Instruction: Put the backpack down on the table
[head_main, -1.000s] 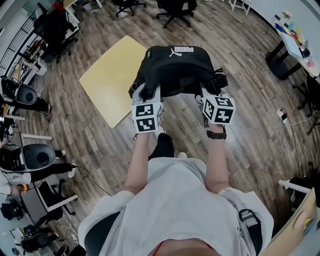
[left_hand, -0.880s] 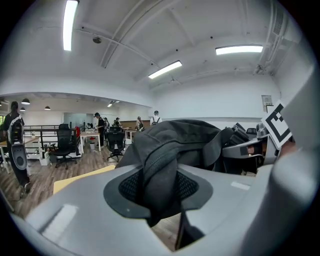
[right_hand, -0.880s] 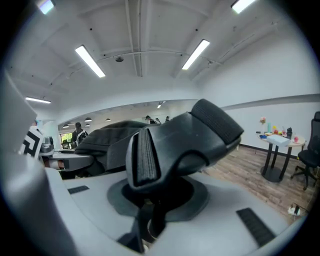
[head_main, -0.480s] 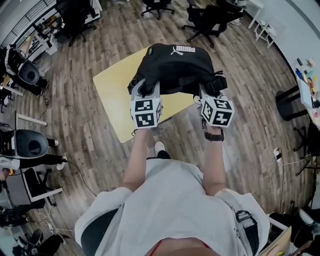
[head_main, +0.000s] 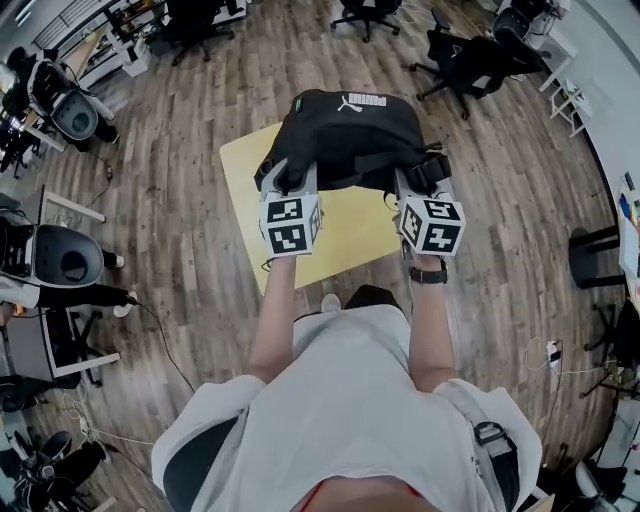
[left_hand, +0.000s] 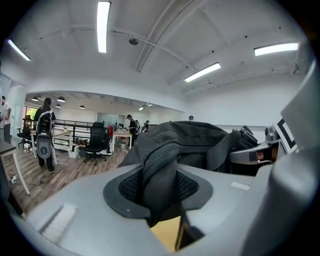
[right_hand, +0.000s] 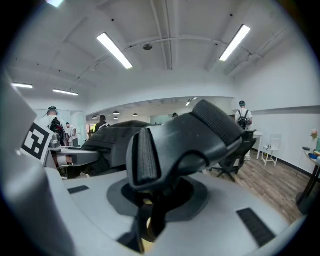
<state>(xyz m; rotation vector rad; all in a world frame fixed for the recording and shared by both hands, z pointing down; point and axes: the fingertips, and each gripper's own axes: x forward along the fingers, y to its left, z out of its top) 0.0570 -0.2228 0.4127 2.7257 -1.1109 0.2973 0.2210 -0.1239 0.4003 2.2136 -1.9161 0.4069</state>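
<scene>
Both my grippers are holding the backpack (head_main: 345, 135) up over the table (head_main: 350, 235).

Left gripper (head_main: 286, 182): my jaws are standing narrow, clamping a folded strap (left_hand: 159, 172) of soft black fabric with a ribbed, zip-like edge. The strap is pressing into the dark mesh-textured pad (left_hand: 129, 189). Below the pinch, the table's yellow top is showing through the gap.

Right gripper (head_main: 420, 180): my jaws are also standing narrow, gripping a thick padded strap (right_hand: 172, 145). That strap is smooth and rounded, with a band of ribbed webbing (right_hand: 147, 160) running down its face.

The backpack is black, soft-sided and bulging into a rounded dome, with a white logo on top. It is hanging across the table's far edge, partly above the top and partly beyond it. I cannot tell whether its base is touching the top, nor what it is carrying inside.

The table is a flat, matte, pale yellow square, sitting on a wood-plank floor (head_main: 190, 250). Beyond the table's far side, black office chairs (head_main: 465, 60) are standing well apart from it. Just nearer than the table's near edge, a dark wristwatch (head_main: 428, 272) is circling my right wrist.
</scene>
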